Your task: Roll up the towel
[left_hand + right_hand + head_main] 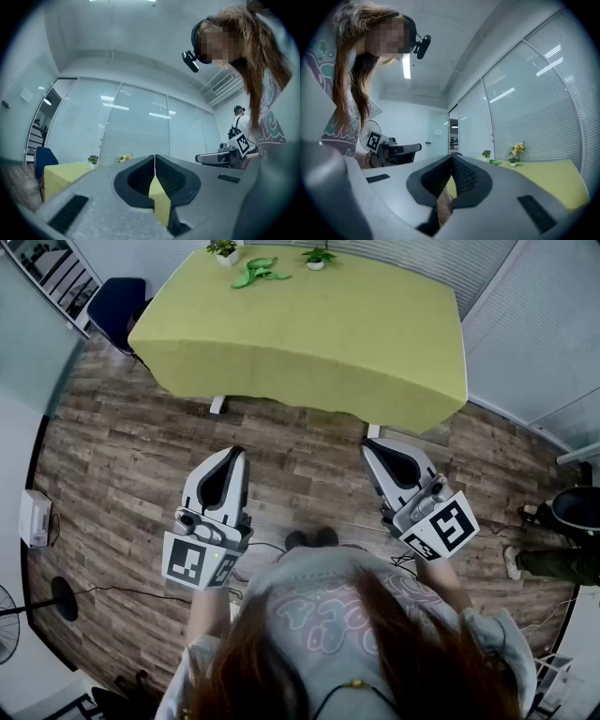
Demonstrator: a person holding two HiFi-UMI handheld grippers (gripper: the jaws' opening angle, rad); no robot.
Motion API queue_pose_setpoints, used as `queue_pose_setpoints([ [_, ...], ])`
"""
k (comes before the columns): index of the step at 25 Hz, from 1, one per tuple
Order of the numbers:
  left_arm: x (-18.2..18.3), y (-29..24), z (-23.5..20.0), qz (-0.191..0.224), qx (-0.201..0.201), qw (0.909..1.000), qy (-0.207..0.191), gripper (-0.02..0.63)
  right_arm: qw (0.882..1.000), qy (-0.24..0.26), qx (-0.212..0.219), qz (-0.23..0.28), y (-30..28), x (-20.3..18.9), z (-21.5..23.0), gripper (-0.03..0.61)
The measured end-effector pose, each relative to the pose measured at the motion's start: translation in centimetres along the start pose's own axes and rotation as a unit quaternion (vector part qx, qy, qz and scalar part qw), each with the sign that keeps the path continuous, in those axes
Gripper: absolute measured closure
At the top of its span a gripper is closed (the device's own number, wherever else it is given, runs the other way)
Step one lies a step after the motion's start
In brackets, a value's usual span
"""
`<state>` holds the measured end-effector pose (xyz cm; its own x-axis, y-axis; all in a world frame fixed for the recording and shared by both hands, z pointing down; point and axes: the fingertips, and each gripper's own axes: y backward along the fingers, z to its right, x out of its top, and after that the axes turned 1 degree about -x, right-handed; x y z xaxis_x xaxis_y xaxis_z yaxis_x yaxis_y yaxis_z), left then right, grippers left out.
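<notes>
— Wood-plank floor (141, 446) underfoot, with blind-covered glass walls (140, 126) all round. Tabletop (309, 343) under a smooth yellow-green cloth up at 12 o'clock, well apart from both grippers.
— And the towel?
— Hard to name for sure. Only candidate: a small crumpled green thing (258, 274) near the far edge, between a potted plant (224, 251) at its 10 o'clock and a second pot (317, 257) at its 3. Soft and limp by the look, but too small to give a long axis.
— Which way from the grippers?
— From the left gripper (234, 454), near enough 12 o'clock; from the right gripper (371, 448), about 11. Left probably the better lined up, though both far short of reach.
— Jaws?
— Pressed together on both, with nothing between the textured black pads (171, 177). Only cloth colour showing behind the slit.
— So next?
— Likely a step up to that far edge before any grasp. Rolling not yet begun.
</notes>
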<state>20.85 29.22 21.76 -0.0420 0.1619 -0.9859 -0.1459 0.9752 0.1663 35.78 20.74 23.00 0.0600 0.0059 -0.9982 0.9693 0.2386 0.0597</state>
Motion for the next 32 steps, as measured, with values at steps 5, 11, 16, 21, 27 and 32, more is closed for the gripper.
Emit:
queue_pose_setpoints([
  [5,0.7,0.2,-0.1,0.007,0.003,1.0000,-0.002,0.600,1.000,0.008,-0.002,0.002,0.0,0.3,-0.3,0.574],
  [11,1.1,0.5,0.1,0.018,-0.003,0.9998,0.005,0.600,1.000,0.010,-0.010,0.002,0.0,0.2,-0.2,0.574],
  [16,1.2,0.2,1.5,0.018,-0.031,0.9994,-0.002,0.599,1.000,0.007,-0.008,0.014,-0.4,0.2,-0.4,0.573],
  [21,1.6,0.4,1.5,0.020,-0.033,0.9990,-0.021,0.574,0.999,-0.006,0.003,0.031,-0.9,0.9,-0.8,0.535],
  [27,1.9,1.2,-0.6,0.029,-0.008,0.9995,-0.013,0.386,0.998,-0.025,-0.031,0.052,-1.4,1.3,0.4,0.326],
  [32,1.6,1.5,-1.6,0.026,-0.020,0.9994,0.005,0.379,0.997,-0.032,-0.039,0.053,-2.6,0.8,0.2,0.296],
])
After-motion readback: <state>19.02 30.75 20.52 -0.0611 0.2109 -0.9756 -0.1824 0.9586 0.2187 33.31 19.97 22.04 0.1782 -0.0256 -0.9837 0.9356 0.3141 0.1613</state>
